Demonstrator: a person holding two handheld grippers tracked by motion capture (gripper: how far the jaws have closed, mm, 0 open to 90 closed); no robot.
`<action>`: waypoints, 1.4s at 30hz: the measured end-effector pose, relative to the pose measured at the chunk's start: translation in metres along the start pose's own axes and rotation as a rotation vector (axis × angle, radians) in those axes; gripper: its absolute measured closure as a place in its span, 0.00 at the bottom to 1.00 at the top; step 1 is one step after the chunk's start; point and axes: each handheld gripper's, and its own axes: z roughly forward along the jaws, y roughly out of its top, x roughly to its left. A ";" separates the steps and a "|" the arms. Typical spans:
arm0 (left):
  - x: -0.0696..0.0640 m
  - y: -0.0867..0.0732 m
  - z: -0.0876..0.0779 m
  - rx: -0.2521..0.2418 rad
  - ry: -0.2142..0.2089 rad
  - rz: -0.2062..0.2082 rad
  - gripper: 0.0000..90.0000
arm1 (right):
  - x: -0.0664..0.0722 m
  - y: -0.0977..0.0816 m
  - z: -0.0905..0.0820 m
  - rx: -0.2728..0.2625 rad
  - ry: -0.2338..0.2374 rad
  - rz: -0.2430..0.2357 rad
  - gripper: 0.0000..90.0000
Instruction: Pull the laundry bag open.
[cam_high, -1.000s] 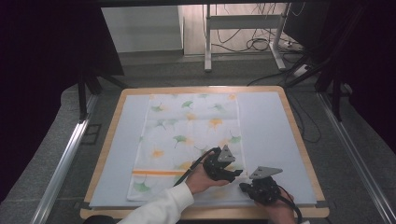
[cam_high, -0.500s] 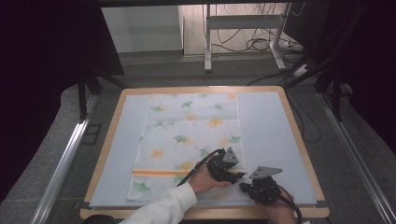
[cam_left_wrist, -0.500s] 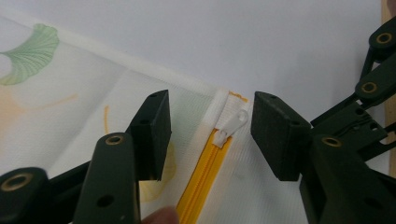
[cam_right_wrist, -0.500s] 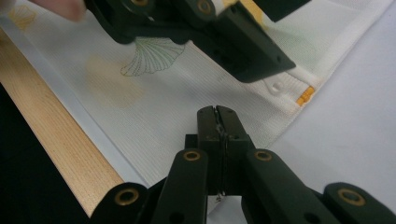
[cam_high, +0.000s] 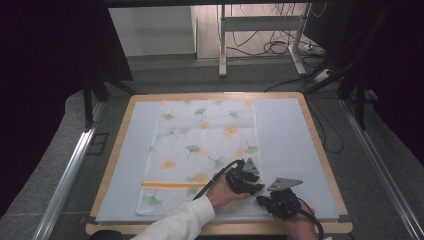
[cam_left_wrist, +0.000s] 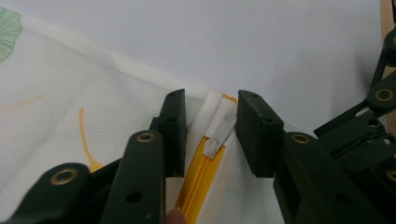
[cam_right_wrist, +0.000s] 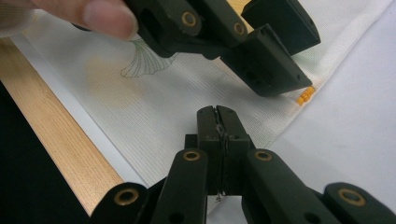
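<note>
The cloth cover (cam_high: 205, 150), white with green and orange leaf prints, lies flat on the pale mat (cam_high: 285, 135) of the bench (cam_high: 320, 150), its near right corner just in front of the person. It looks thin, light and limp, so it would likely bunch or slide if pulled by the fabric alone. An orange zipper (cam_left_wrist: 198, 179) runs along the near edge, and its small white pull tab (cam_left_wrist: 219, 128) sits at the corner end: that tab is the sensible place to take hold, since it is stiff enough to pinch and draws the slider without dragging the weave.

The left gripper (cam_left_wrist: 208, 126) has its 2 fingers (cam_left_wrist: 259, 130) set either side of the tab. They have just been closing in, yet a gap shows on each side, so they stand partly open and press on nothing. The right gripper (cam_right_wrist: 217, 123), just beside it near the bench edge, has its fingers (cam_right_wrist: 205, 126) closed tight together, apparently pinching the cloth edge at the corner, though the fabric between them is hard to make out
</note>
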 end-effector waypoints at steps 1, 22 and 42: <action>-0.001 0.000 0.000 0.001 0.007 0.004 0.74 | 0.000 0.000 0.000 0.000 0.000 -0.001 0.98; -0.006 0.003 -0.003 0.035 0.090 0.064 0.94 | -0.006 0.003 0.000 0.001 -0.036 0.007 0.98; -0.011 0.000 -0.009 0.052 0.127 0.100 0.94 | -0.028 0.009 0.006 -0.027 -0.015 0.124 0.99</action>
